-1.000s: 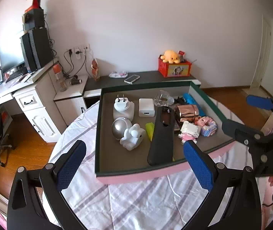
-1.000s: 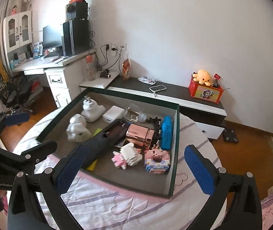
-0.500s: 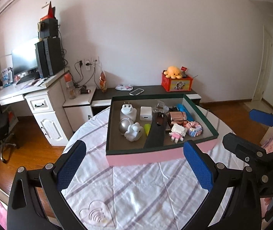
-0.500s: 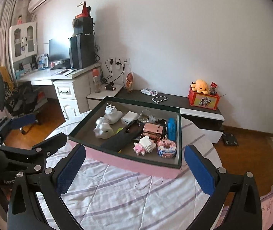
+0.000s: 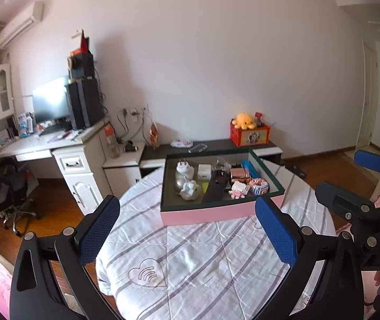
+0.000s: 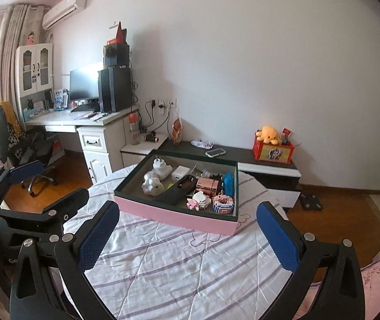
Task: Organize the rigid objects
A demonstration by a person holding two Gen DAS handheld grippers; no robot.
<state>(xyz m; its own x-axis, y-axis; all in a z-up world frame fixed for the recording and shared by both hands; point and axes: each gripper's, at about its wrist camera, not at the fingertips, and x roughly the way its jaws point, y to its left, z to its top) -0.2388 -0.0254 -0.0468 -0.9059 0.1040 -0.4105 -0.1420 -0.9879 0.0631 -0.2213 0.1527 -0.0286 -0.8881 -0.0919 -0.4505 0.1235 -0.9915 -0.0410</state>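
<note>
**Both grippers held wide and empty over the round table, tray at the far side**

A round table (image 5: 216, 261) under a white cloth with lilac stripes fills the near part of both views. At its far side sits a shallow pink-walled tray (image 5: 216, 213) with a dark green rim and grey floor, and every small object lies inside it. Behind the table, along the wall, run a white desk (image 6: 83, 125) on the left and a low dark cabinet (image 6: 243, 157) on the right, with a red box (image 6: 272, 153) topped by a yellow plush on the cabinet.

The left gripper (image 5: 187, 229) hangs above the near part of the table, its blue pads spread wide with nothing between them. The right gripper (image 6: 187, 229) does the same, jaws wide and empty; in the left wrist view it shows at the right edge, beside the table.

Inside the tray, a long black remote-like case (image 5: 215, 188) lies lengthwise in the middle. To its left stand a white figurine (image 5: 190, 190), a silver ball (image 5: 180, 182) just behind it, and a white plug adapter (image 5: 184, 170) at the far left corner. A white charger cube (image 5: 204, 172) sits far centre. To the right of the case are a rose-gold box (image 5: 239, 173), a blue object (image 5: 250, 166) along the right wall, a white-and-pink block figure (image 5: 238, 189) and a round block model (image 5: 259, 185) at the near right.
</note>
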